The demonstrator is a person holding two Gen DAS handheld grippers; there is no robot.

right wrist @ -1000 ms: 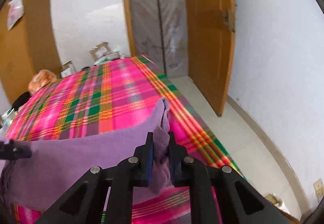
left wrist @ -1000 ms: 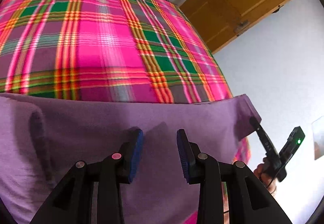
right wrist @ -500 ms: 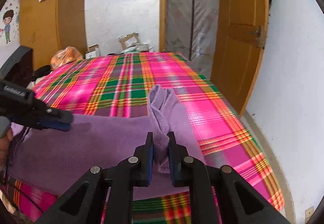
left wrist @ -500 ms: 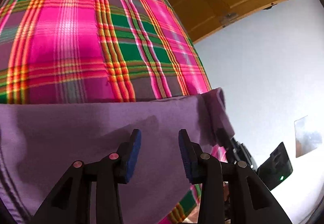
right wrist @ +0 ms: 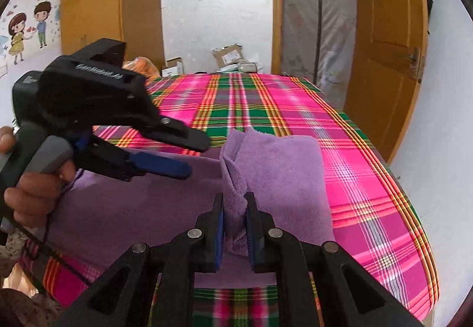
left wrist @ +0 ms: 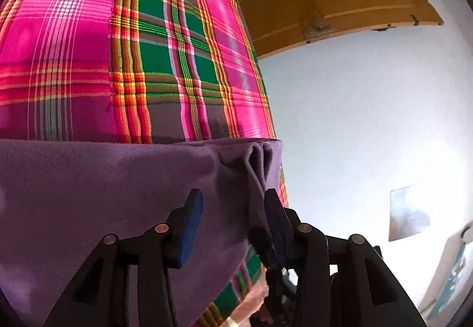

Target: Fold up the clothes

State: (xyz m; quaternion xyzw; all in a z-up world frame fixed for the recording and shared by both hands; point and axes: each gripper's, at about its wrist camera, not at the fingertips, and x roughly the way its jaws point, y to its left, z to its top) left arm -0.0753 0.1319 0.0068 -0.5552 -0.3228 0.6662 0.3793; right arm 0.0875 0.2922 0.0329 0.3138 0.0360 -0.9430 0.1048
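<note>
**Closing in on the pinched corner**

Reaching across from the left, the left gripper (right wrist: 177, 155) has its jaws standing wide apart with nothing between them, hanging just above the purple cloth (right wrist: 142, 208), which lies spread along the near edge of the plaid bedspread (right wrist: 295, 108). The right gripper (right wrist: 235, 226) is clamped narrow on a bunched-up corner of that cloth, the fleece standing up in a ridge between its fingers and flopping over to the right. Here is what matters: the gathered corner sits just off the tip of the left gripper, toward its right, and in the left wrist view the pleats (left wrist: 260, 161) rise just beyond the right finger. The cloth's long run stretches away left from the pinch, under the left gripper and toward the person's hand (right wrist: 35, 179). My read is that the left gripper is nearest to take over or pin that fold, though the exact contact point stays hidden behind the fabric.
</note>
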